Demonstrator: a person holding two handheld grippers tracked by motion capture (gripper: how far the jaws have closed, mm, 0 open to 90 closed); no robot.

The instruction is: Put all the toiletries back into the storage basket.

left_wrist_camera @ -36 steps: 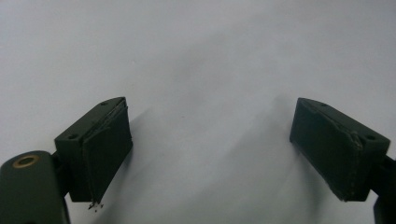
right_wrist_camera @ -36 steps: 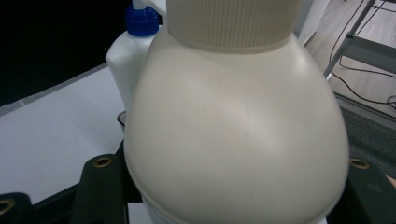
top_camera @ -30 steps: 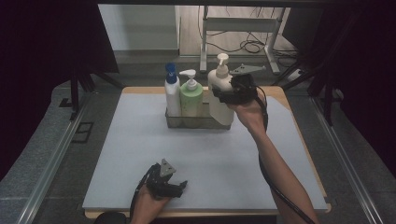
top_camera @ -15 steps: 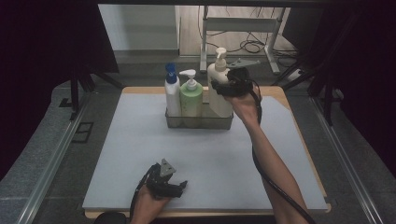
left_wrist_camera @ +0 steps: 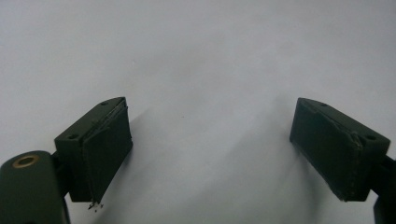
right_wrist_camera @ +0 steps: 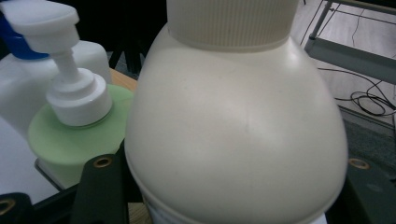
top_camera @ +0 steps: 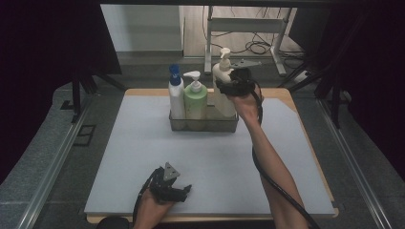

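Jaws of the right gripper [top_camera: 228, 87] straddle the cream plastic pump bottle [right_wrist_camera: 233, 126], apparently gripping its shoulder. It stands at the right end of the clear rectangular caddy [top_camera: 203, 125], beside a green pump bottle [top_camera: 195, 102]. Left gripper [top_camera: 177, 192] rests released, jaws wide apart, on the grey mat [top_camera: 143, 143].

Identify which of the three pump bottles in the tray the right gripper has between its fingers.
The cream plastic pump bottle at the tray's right end, beside the green pump bottle; the white, blue-capped bottle stands farthest left.
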